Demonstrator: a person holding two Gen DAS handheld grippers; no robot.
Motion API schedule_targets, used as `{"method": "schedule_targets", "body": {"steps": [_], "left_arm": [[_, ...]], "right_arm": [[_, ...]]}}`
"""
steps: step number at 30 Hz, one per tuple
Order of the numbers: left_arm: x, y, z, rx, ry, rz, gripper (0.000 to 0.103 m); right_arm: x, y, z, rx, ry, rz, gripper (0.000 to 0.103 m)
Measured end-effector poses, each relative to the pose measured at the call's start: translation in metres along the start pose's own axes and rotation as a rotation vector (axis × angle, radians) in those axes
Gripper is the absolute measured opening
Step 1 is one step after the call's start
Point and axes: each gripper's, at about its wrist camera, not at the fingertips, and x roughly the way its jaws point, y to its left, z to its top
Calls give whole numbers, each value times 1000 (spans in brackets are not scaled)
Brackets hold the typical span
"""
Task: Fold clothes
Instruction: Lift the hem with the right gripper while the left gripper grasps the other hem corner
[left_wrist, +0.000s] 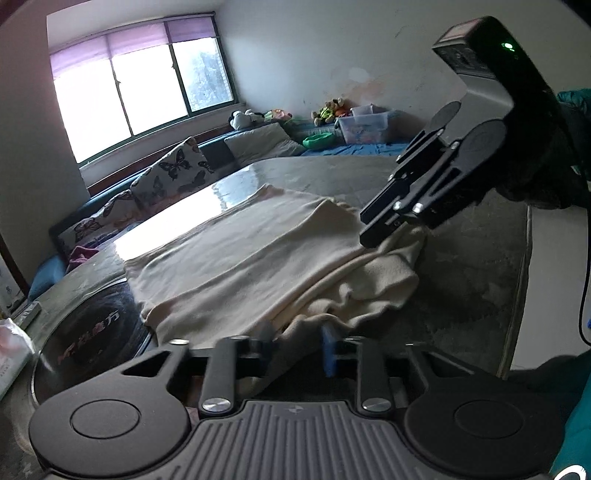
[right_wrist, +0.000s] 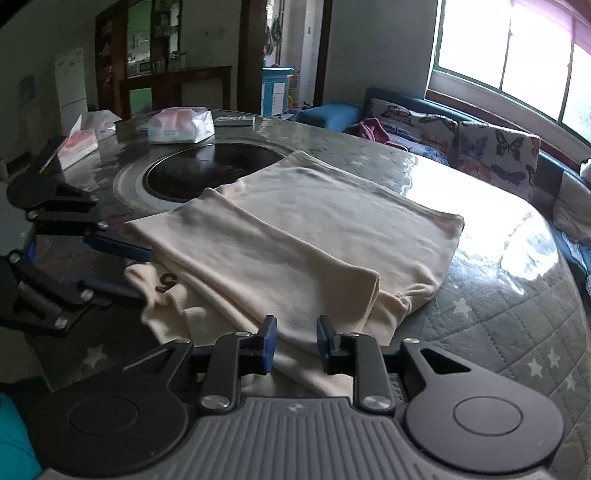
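Observation:
A cream garment (left_wrist: 251, 251) (right_wrist: 314, 236) lies folded on the round table, with one long folded panel on top. My left gripper (left_wrist: 297, 349) sits at its near crumpled edge, and a bunch of the fabric fills the gap between the pads. In the right wrist view the left gripper (right_wrist: 146, 275) comes in from the left at the corner that bears a dark mark. My right gripper (right_wrist: 297, 343) stands open over the garment's edge, with the fabric lying under the gap and the pads clear of it. In the left wrist view the right gripper (left_wrist: 371, 230) rests by the far corner.
The table (right_wrist: 498, 332) has a quilted star cover under shiny plastic. A black round hob (right_wrist: 207, 170) sits in its middle, partly under the garment. Tissue packs (right_wrist: 181, 125) and a remote (right_wrist: 234, 120) lie beyond it. A sofa with butterfly cushions (right_wrist: 495, 147) runs under the window.

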Motion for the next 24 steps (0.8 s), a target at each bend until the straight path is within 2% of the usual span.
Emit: {"method": "schedule_targets", "body": {"steps": [1, 3, 5, 7, 11, 15, 18, 24], "left_arm": [[0, 2, 2, -12, -6, -1, 20], [1, 9, 6, -41, -16, -2, 16], [2, 19, 13, -83, -27, -4, 15], [4, 30, 19, -126, -36, -7, 14], [14, 45, 30, -179, -36, -8, 11], [24, 54, 36, -202, -23, -9, 11], [26, 58, 35, -214, -18, -19, 11], [16, 50, 25, -203, -21, -18, 19]], "right_arm": [[-3, 1, 0, -11, -3, -1, 36], [-11, 3, -1, -46, -4, 4, 37], [-18, 6, -3, -82, -5, 10, 48], [-23, 9, -6, -126, -8, 20, 53], [-22, 19, -12, -205, -6, 28, 59], [-9, 24, -13, -253, -29, 22, 59], [5, 24, -12, -261, -37, 20, 51], [20, 6, 0, -141, -11, 86, 19]]}}
